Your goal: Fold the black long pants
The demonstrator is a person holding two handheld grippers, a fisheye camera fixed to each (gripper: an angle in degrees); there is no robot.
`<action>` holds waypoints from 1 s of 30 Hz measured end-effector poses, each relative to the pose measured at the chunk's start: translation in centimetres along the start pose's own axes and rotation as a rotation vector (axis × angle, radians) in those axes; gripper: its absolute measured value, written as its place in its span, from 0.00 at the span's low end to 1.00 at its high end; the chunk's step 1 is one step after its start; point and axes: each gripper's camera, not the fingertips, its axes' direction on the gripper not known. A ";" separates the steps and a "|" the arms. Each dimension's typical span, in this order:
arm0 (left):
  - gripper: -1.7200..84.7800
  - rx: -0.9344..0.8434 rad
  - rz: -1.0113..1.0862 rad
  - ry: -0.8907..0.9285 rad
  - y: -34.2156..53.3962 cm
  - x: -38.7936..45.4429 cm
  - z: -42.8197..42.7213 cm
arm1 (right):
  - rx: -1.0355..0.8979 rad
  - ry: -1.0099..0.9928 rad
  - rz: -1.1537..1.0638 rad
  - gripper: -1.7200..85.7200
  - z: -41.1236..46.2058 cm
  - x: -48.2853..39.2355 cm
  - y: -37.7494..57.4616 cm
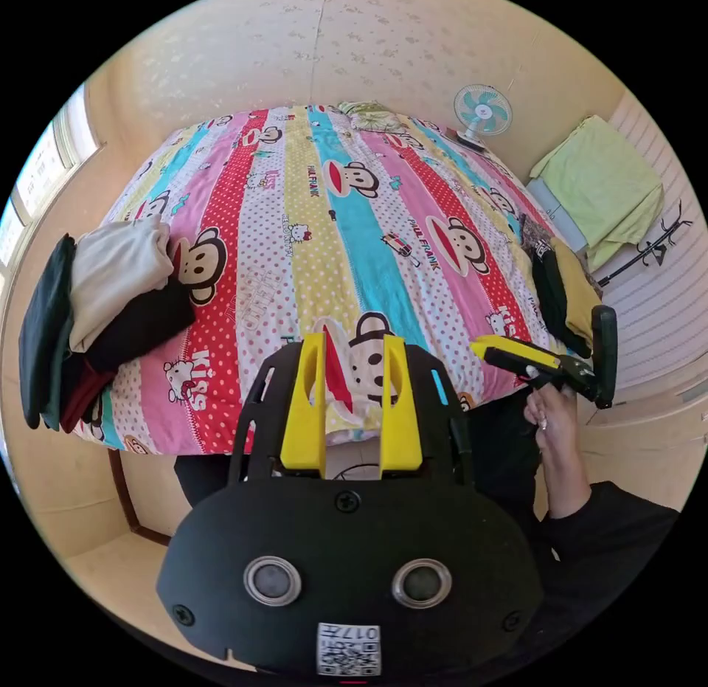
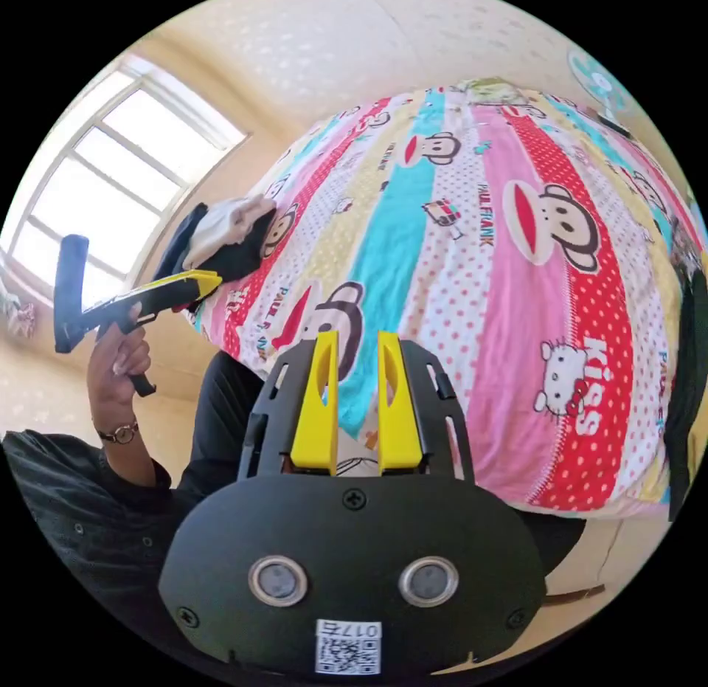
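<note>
Left gripper view: the left tool [image 1: 352, 340], its two yellow plastic jaws parted with nothing between them, hangs over the near edge of a bed [image 1: 354, 200] dressed in a striped cotton cover — red, pink, yellow and blue bands printed with cartoon monkeys and polka dots. At the bed's left edge sits a stack of folded clothes [image 1: 96, 311]: a cream piece on top, black, dark green and dark red layers beneath. Which garment is the black long pants cannot be told; another small pile of dark and mustard cloth [image 1: 564, 296] lies at the bed's right edge. The right tool [image 1: 483, 345], gripped by a hand [image 1: 549, 414], points toward the bed with its yellow tip; whether its jaws are apart cannot be told from here. A small fan [image 1: 483, 111] stands by the textured cream wall, and a pale green cloth [image 1: 601, 185] drapes a piece of furniture beside it.

Right gripper view: the right tool [image 2: 358, 340] shows its yellow jaws narrowly apart and empty above the bed's [image 2: 516, 274] near edge. The left tool [image 2: 210, 277], held in a hand [image 2: 118, 362] with a wristwatch [image 2: 120, 433], reaches near the folded stack [image 2: 221, 237] — a bright window [image 2: 110, 178] behind it.
</note>
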 end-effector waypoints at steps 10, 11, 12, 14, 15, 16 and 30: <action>0.15 0.096 -0.299 -0.162 4.0 -16.4 -5.6 | -0.171 -0.207 -0.392 0.12 16.9 -18.8 -9.9; 0.16 0.113 -0.335 -0.191 4.4 -18.2 -6.4 | -0.153 -0.228 -0.443 0.13 17.4 -21.2 -12.0; 0.16 0.148 -0.414 -0.245 5.4 -22.1 -8.5 | -0.129 -0.243 -0.489 0.13 17.8 -23.6 -14.2; 0.17 0.205 -0.533 -0.302 7.2 -28.0 -11.9 | -0.065 -0.263 -0.557 0.14 18.1 -27.5 -17.5; 0.18 0.253 -0.610 -0.322 8.5 -31.8 -14.3 | -0.011 -0.268 -0.599 0.15 18.3 -30.0 -19.6; 0.18 0.307 -0.680 -0.333 10.0 -35.2 -16.8 | 0.010 -0.267 -0.608 0.15 18.5 -31.1 -20.7; 0.05 0.639 -0.680 0.200 15.4 -47.8 -25.9 | 0.066 -0.789 -0.247 0.06 21.0 -30.4 -33.4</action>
